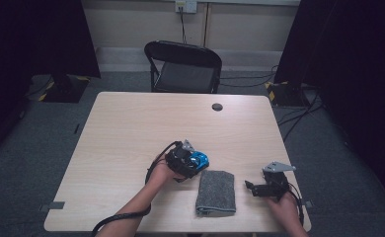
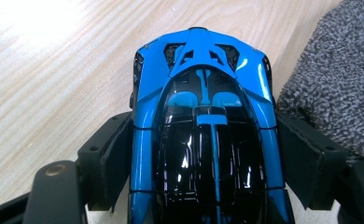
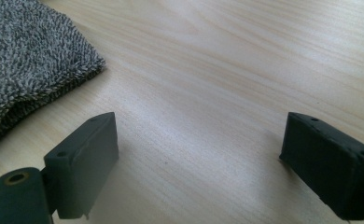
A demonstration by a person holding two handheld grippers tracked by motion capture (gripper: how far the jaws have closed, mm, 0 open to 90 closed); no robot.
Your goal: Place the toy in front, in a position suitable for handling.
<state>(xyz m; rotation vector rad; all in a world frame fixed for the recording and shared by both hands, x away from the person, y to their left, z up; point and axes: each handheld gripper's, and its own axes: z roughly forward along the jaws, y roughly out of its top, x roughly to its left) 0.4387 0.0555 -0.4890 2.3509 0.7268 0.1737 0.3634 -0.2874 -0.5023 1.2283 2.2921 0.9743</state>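
High view: fixed above the near edge, looking forward and down over the whole counter [image 1: 131, 128], a chair [image 1: 183, 66] and back wall beyond. Left gripper view: riding low on the left tongs [image 2: 203, 154], aimed along the jaws, very close over a blue toy car [image 2: 201, 116], grey towel [image 2: 339, 93] at its right edge. Right gripper view: riding on the right tongs [image 3: 199, 158], close above the bare wood, towel corner at upper left. Shared by all three: towel and wood.
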